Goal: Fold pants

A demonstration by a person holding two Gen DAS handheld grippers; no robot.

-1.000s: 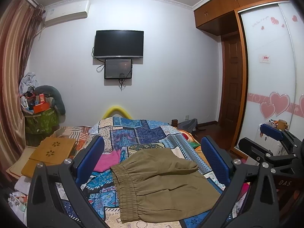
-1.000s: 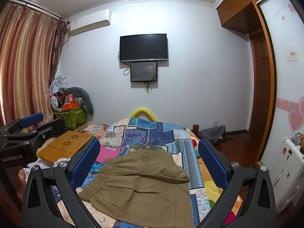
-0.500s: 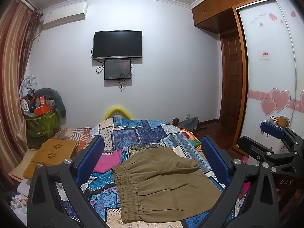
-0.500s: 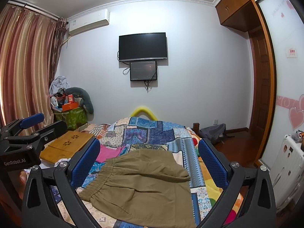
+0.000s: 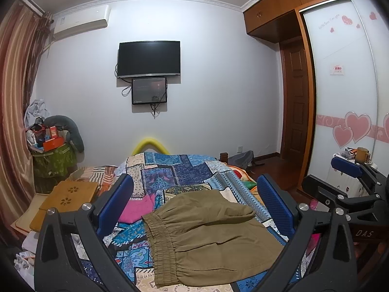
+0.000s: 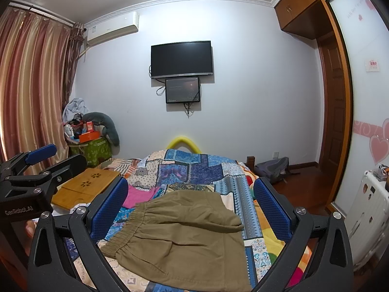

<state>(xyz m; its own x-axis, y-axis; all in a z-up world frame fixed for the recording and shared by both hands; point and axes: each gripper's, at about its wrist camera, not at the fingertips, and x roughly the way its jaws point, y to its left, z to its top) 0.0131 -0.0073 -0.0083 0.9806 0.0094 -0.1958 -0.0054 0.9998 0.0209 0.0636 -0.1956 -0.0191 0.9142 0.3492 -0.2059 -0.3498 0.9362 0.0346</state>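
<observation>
Both claws above folded pants [image 5: 209,238]

Quilted bed [image 5: 184,170] (olive pants [image 5: 209,233] atop)

Bare quilt [image 6: 194,168] beyond pants [image 6: 184,238], wooden tray [image 6: 85,187] crowding left side

A black flat television [image 5: 149,58] hangs on the pale wall [image 5: 218,85] beneath a white air conditioner [image 5: 81,22]. Striped reddish curtains [image 6: 31,85] hang left; a wooden wardrobe [image 5: 291,2] stands right.
</observation>
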